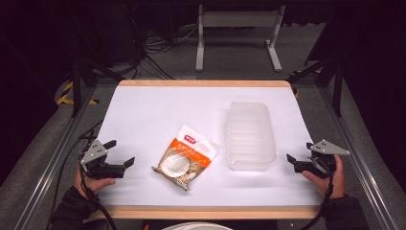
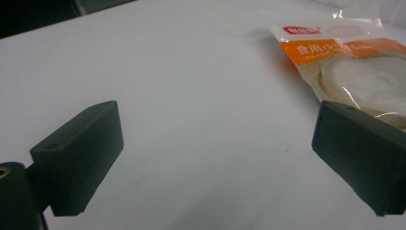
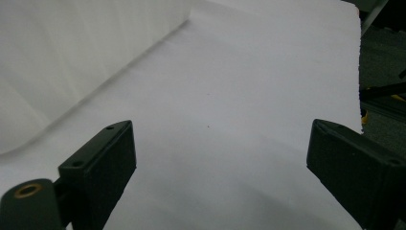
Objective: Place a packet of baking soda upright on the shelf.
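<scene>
Packet (image 1: 186,157) lies flat near the middle of the table (image 1: 158,103), orange-and-white label up, just left of a clear tray (image 1: 251,135) and not touching it. Left gripper (image 1: 122,153) sits at the near left, jaws spread wide with nothing between them, pointing right toward the packet but apart from it. In the left gripper view the packet (image 2: 354,67) shows just beyond the right jaw. Right gripper (image 1: 291,160) is at the near right edge, jaws spread and empty, just right of the tray's near corner. Tray wall (image 3: 72,57) shows at the left of the right gripper view.
</scene>
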Motion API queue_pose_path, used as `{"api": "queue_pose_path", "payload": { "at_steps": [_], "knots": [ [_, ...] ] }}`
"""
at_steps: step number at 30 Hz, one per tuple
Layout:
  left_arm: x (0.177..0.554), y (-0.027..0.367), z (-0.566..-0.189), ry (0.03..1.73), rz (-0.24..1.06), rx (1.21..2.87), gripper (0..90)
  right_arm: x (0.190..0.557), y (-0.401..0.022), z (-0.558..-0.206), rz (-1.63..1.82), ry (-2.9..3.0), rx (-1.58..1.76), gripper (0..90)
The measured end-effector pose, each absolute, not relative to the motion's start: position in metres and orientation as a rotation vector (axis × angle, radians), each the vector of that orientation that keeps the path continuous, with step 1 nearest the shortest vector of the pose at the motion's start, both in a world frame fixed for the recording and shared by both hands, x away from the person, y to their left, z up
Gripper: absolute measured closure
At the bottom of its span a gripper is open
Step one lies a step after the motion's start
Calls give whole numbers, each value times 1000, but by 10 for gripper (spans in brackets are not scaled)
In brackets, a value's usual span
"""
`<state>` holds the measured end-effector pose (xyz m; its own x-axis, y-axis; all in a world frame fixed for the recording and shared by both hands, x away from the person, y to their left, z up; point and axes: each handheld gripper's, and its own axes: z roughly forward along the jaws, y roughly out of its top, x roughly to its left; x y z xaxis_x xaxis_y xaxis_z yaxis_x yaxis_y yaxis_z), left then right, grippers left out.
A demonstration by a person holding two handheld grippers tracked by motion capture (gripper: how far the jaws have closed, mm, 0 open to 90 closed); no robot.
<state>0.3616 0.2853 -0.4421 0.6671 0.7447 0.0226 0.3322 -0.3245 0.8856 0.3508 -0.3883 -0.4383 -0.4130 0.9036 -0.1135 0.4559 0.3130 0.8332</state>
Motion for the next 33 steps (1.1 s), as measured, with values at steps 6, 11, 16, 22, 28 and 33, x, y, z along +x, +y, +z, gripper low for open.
{"api": "queue_pose_path", "payload": {
  "at_steps": [6,11,16,22,28,33],
  "knots": [
    [362,283,-443,830,500,1942,77,351,-389,-439,996,1997,1207,106],
    [363,284,-447,841,459,1959,97,352,-387,-439,970,2014,1205,107],
    [366,276,-445,811,422,1978,114,353,-388,-440,973,2015,1214,107],
    [381,254,-438,750,344,2017,126,353,-387,-440,958,2021,1212,107],
    [394,234,-431,712,265,2044,132,355,-385,-441,934,2032,1216,107],
    [410,211,-431,690,197,2083,144,355,-385,-441,931,2040,1211,107]
  ]
}}
